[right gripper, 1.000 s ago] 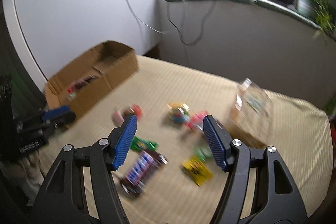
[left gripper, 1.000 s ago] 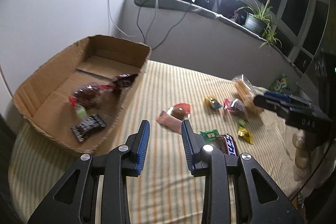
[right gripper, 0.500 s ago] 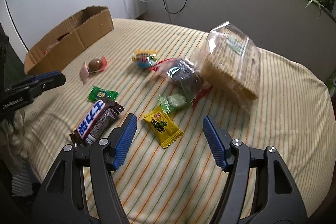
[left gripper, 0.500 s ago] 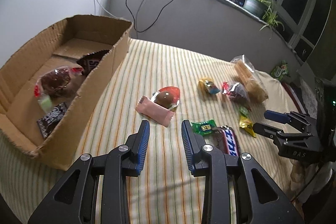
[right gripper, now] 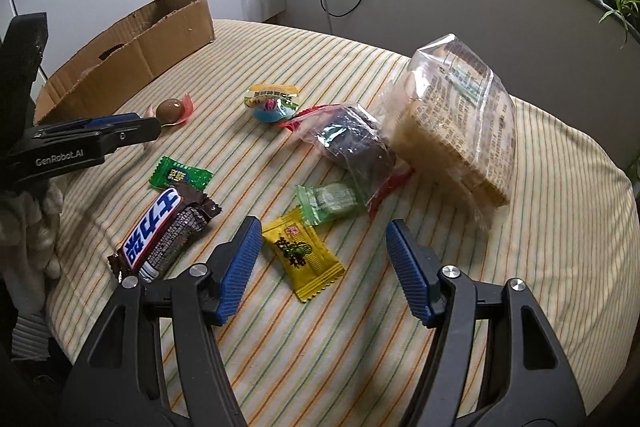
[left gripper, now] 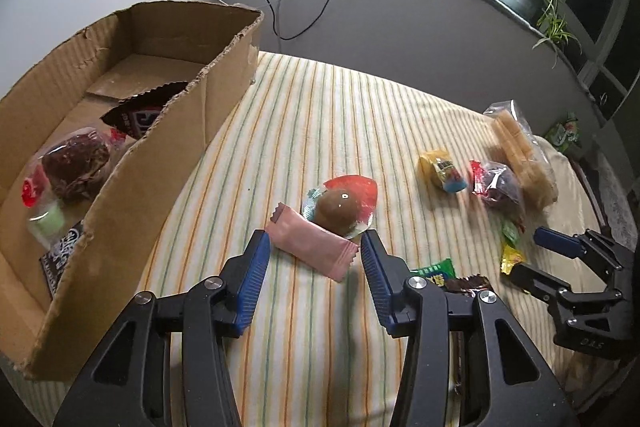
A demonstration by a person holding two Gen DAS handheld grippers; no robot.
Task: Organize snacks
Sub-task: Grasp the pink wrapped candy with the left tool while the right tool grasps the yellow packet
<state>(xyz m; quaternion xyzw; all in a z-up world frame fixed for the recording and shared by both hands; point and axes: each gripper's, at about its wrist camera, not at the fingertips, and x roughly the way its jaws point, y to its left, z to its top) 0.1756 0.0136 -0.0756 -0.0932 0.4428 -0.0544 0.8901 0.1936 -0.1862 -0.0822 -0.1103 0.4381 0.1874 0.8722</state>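
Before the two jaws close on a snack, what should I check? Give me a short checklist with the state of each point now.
1. Left gripper lined up with the pink packet: ok, the packet lies between its jaws, which are opening.
2. Left jaws free of the chocolate ball snack behind the packet: cannot tell, it lies very near.
3. Right gripper lined up with the yellow packet: ok, jaws open, packet between them.
4. Yellow packet apart from the green candy: not ok, their edges touch or overlap.
5. Room in the cardboard box: ok, bare floor shows.
6. Grippers apart from each other: ok.
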